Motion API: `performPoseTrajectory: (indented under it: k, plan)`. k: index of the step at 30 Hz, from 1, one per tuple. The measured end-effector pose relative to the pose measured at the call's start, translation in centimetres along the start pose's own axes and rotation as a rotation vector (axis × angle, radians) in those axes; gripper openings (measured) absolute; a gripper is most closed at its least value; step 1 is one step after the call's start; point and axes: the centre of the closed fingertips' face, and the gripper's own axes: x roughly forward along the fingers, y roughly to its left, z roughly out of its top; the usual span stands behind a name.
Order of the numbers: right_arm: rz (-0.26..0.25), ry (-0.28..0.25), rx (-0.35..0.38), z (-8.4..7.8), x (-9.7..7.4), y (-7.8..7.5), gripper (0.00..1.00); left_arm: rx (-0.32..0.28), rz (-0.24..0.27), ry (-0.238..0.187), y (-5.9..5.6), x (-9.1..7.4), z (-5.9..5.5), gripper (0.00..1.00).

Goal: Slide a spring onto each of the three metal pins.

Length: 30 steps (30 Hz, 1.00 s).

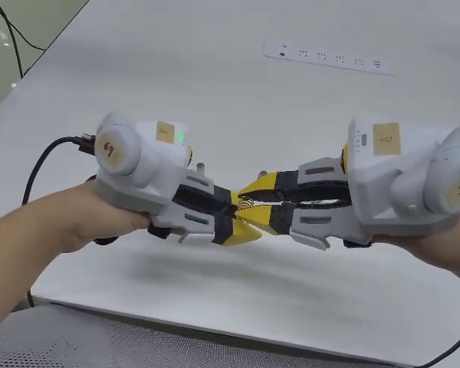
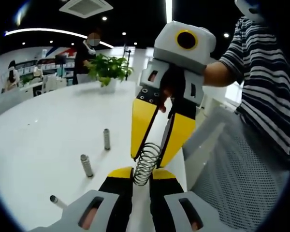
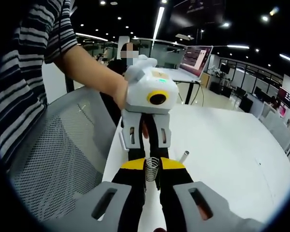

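Small coiled steel-wire spring (image 2: 148, 164) caught between two yellow-tipped grippers, nose to nose above the white tabletop (image 2: 43, 130).

Probably feather-light and bouncy, round and slick enough to roll or flick out of a hard pinch, so best taken gently across the coil near one end, leaving the other mouth free for a pin. Sits low in the centre of the left gripper view, near end clenched in the left gripper (image 2: 142, 176), rising up-frame into the right gripper (image 2: 151, 158), with those jaws flanking the far end; squeezing or merely touching, cannot tell. Lies well apart from the three short grey metal pins (image 2: 87, 166) at lower left, apparently bare.
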Motion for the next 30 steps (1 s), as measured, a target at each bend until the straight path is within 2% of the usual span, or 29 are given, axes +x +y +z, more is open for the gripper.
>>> performPoseTrajectory:
  k: [5,12,23,30]
  plan:
    - [0.002,-0.002,0.008,0.1,-0.1,0.0,0.07,-0.012,0.006,-0.003,0.1,-0.1,0.1,0.05]
    - [-0.011,-0.005,0.017,0.2,-0.1,-0.3,0.07,-0.034,0.024,-0.033,0.5,-0.4,0.7,0.08]
    - [-0.033,0.000,0.007,0.1,-0.4,-0.7,0.07,-0.041,0.042,-0.037,0.9,-0.7,0.8,0.13]
    - [-0.041,0.001,0.012,-0.1,-0.6,-0.9,0.07,-0.056,0.060,-0.028,1.2,-1.5,0.3,0.15]
